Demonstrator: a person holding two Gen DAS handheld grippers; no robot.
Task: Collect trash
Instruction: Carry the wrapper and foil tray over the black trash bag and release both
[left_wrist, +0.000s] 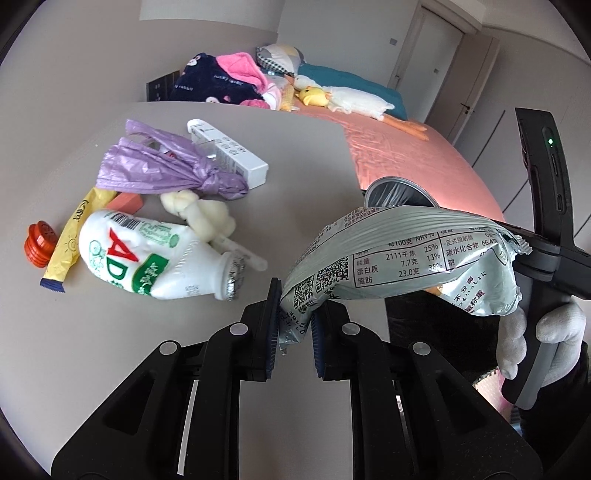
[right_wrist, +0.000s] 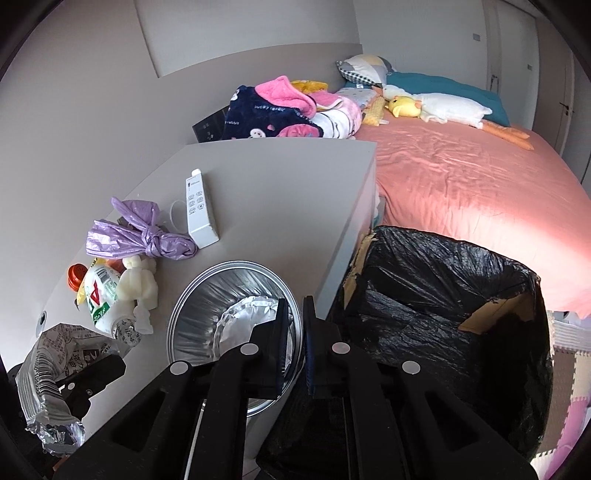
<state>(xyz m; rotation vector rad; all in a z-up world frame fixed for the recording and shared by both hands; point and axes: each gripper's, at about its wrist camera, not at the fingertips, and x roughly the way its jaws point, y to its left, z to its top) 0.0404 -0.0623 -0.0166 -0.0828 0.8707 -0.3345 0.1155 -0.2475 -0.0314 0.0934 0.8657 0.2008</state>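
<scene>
My left gripper (left_wrist: 294, 328) is shut on the crumpled lower end of a silver snack wrapper (left_wrist: 406, 258), which hangs above the grey table (left_wrist: 295, 155). In the right wrist view my right gripper (right_wrist: 294, 332) is shut on the rim of a shiny metal foil bowl (right_wrist: 221, 306), held at the table's right edge. Beside it a bin lined with a black bag (right_wrist: 443, 302) stands open on the floor. A white AD drink bottle (left_wrist: 147, 254), a knotted purple bag (left_wrist: 166, 166), a yellow wrapper (left_wrist: 70, 236) and an orange cap (left_wrist: 38, 243) lie on the table.
A white box with printed icons (left_wrist: 229, 151), a white foam lump (left_wrist: 199, 214) and a pink block (left_wrist: 127, 202) also lie on the table. A pink bed (right_wrist: 461, 177) with plush toys and blankets lies beyond. A gloved hand (left_wrist: 554, 328) holds the right gripper's handle.
</scene>
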